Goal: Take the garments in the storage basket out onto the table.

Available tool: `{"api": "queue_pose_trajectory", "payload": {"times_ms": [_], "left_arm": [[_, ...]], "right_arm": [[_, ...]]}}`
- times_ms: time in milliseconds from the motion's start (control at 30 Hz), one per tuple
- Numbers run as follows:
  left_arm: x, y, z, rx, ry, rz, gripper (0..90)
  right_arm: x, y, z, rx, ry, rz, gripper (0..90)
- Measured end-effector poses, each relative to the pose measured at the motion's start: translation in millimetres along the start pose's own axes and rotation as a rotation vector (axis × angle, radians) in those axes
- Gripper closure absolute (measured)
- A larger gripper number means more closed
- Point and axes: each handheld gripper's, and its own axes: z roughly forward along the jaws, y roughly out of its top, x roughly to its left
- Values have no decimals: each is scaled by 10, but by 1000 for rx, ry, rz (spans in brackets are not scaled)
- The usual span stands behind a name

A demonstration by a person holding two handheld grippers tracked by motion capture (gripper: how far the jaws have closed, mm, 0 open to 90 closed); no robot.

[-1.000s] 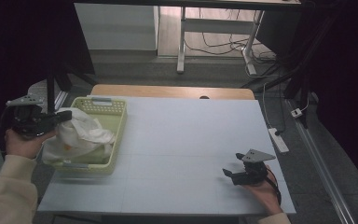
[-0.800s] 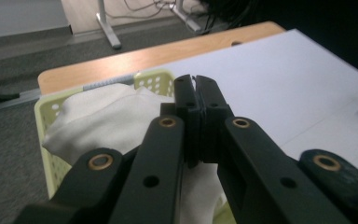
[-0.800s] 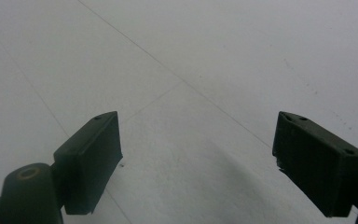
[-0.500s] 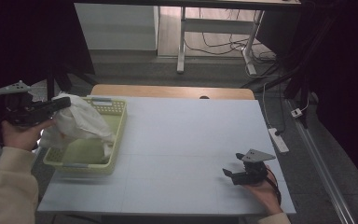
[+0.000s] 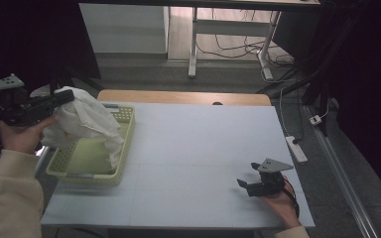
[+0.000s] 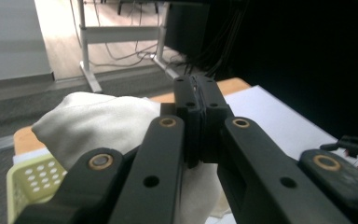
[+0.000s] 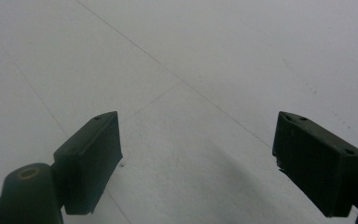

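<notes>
White crumpled cloth [image 5: 87,124] at left of the high view, pinched at its top edge by the left gripper [image 5: 67,97], jaws clenched tight on the fabric. Held high so the rest drapes free of the pale green perforated plastic basket [image 5: 124,163], lower end trailing inside. Long axis roughly vertical, slanting down toward the basket's right wall. Farther right, near the lower edge, right gripper [image 5: 245,184] resting on the white table [image 5: 198,144], jaws spread, grasping nothing.

Left gripper [image 5: 64,97] raised at far left, jaws pinched together, cream-sleeved forearm angling up from below; right gripper [image 5: 243,184] low near the front right corner, jaws spread wide, palm cupped beneath
</notes>
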Motion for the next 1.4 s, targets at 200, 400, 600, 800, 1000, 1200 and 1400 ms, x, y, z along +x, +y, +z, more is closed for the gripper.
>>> {"api": "queue_pose_trajectory", "payload": {"times_ms": [200, 400, 600, 800, 1000, 1200, 1400], "left_arm": [[-75, 156, -60, -46, -25, 7, 891], [-181, 296, -53, -82, -64, 15, 891], [-332, 449, -15, -121, -102, 34, 891], [-488, 576, 48, -145, -144, 53, 891], [-633, 667, 125, -156, -187, 69, 892], [-754, 769, 164, -173, -234, 83, 892], [-878, 849, 202, -188, -271, 91, 892]], "right_arm": [[1, 0, 4, 3, -1, -3, 156], [-1, 0, 2, 3, -4, -1, 155], [-3, 0, -2, 1, -5, 2, 156], [-9, 0, -3, 1, -8, 1, 156], [-9, -1, -5, 1, -8, -1, 156], [-12, -1, -7, 3, -10, -1, 155], [-11, -1, -3, 5, -10, -1, 155]]}}
